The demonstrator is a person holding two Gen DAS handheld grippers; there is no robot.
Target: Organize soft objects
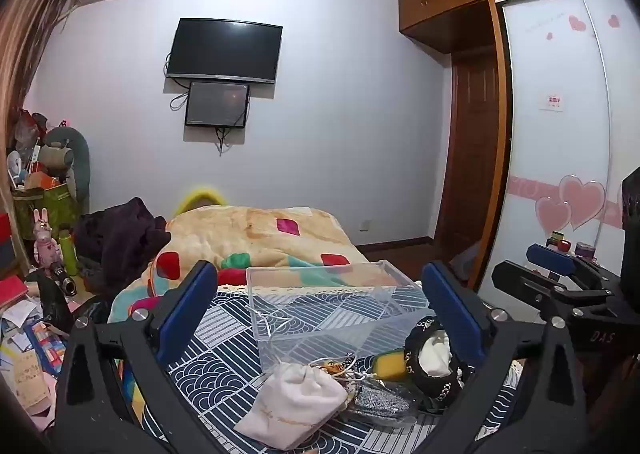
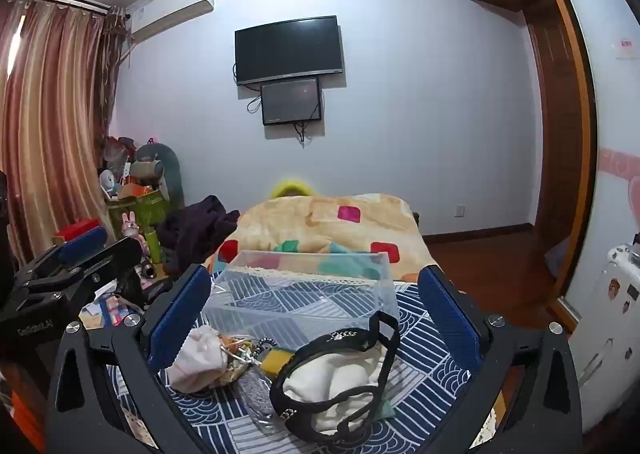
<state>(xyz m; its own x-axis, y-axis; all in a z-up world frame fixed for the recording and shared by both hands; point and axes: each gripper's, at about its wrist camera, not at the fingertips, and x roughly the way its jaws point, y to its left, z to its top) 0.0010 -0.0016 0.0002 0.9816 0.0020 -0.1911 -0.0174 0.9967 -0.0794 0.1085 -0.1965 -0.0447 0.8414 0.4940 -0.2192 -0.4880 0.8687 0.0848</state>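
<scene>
Claws left (image 1: 320, 318) and right (image 2: 316, 318) gape, gripping nothing; black band (image 2: 340, 370) half-hides white cloth (image 2: 332, 378).

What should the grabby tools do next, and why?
Probably lower the left tool, which is open and holding nothing, onto the white pouch. It lies nearest that tool, and the clear box behind it looks empty.
</scene>
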